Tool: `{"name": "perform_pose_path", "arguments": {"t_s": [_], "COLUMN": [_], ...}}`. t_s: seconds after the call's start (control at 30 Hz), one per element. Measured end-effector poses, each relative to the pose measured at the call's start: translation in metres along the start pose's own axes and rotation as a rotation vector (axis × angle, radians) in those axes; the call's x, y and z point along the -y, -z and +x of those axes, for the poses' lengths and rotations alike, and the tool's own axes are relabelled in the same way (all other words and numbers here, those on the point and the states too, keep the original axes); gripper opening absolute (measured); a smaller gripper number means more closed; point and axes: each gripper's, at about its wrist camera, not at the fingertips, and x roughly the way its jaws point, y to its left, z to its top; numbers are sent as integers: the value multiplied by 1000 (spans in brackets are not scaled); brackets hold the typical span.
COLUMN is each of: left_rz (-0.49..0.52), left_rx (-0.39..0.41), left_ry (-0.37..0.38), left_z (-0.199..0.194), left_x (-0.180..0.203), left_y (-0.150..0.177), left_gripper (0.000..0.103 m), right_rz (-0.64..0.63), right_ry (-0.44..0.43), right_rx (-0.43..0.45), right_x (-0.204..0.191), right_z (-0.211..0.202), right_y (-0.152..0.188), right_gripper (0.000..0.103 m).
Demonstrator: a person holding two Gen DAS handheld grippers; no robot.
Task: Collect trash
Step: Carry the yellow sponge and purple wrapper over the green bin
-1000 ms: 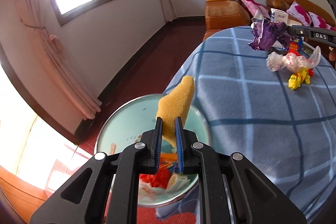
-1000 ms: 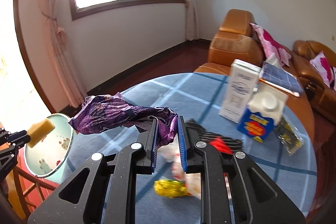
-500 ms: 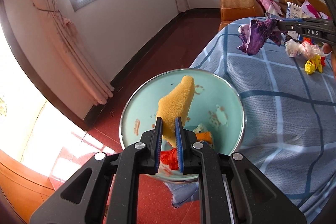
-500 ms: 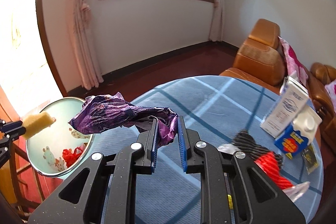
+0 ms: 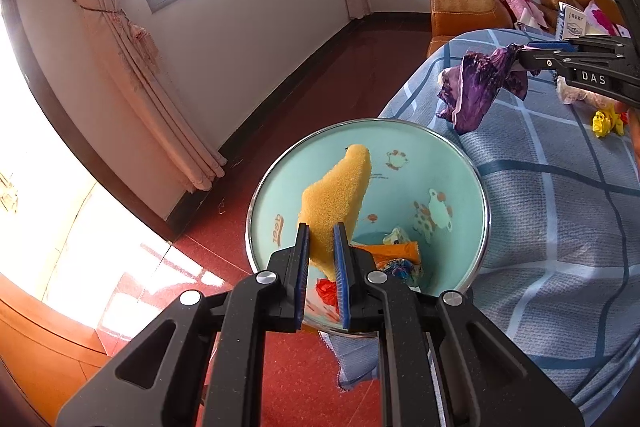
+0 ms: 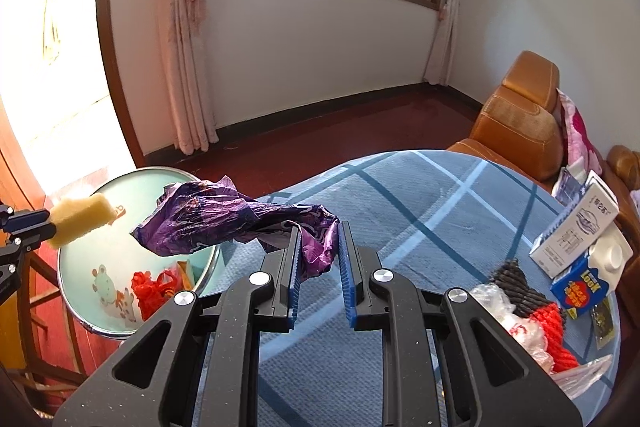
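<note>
My left gripper (image 5: 320, 251) is shut on a yellow sponge (image 5: 336, 203) and holds it above a light blue basin (image 5: 460, 163) beside the table. The basin has red and orange trash (image 5: 396, 255) in its bottom. My right gripper (image 6: 318, 263) holds a crumpled purple wrapper (image 6: 224, 219) over the table edge, near the basin (image 6: 80, 267); its jaws stand slightly apart with the wrapper between them. The wrapper (image 5: 476, 83) and the right gripper (image 5: 524, 61) also show in the left wrist view. The sponge (image 6: 80, 219) shows at the left of the right wrist view.
A round table with a blue checked cloth (image 6: 440, 211) carries cartons (image 6: 576, 235), a red and black net (image 6: 532, 303), clear plastic (image 6: 520, 331) and a yellow wrapper (image 5: 606, 123). Orange sofas (image 6: 520, 119) stand behind. Red floor and curtains (image 6: 184, 67) lie to the left.
Both grippers have moved toward the basin. The sponge is now over the basin's middle. The purple wrapper has come to the table edge by the basin, and the right jaws have widened a little.
</note>
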Motion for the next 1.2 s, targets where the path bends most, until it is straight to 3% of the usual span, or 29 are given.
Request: {"name": "perform_pose_path", "arguments": {"t_s": [1.2], "left_rz": [-8], "left_rx": [-9], "left_ry": [-19], "left_z": [5], "left_x": [-4], "left_y": [3], "left_gripper": [12], "right_rz": [-105], "right_ry": [-22], "right_rx": [15], "right_x": [-32], "right_z": [1], "right_y": [-4], "right_gripper": [18]}}
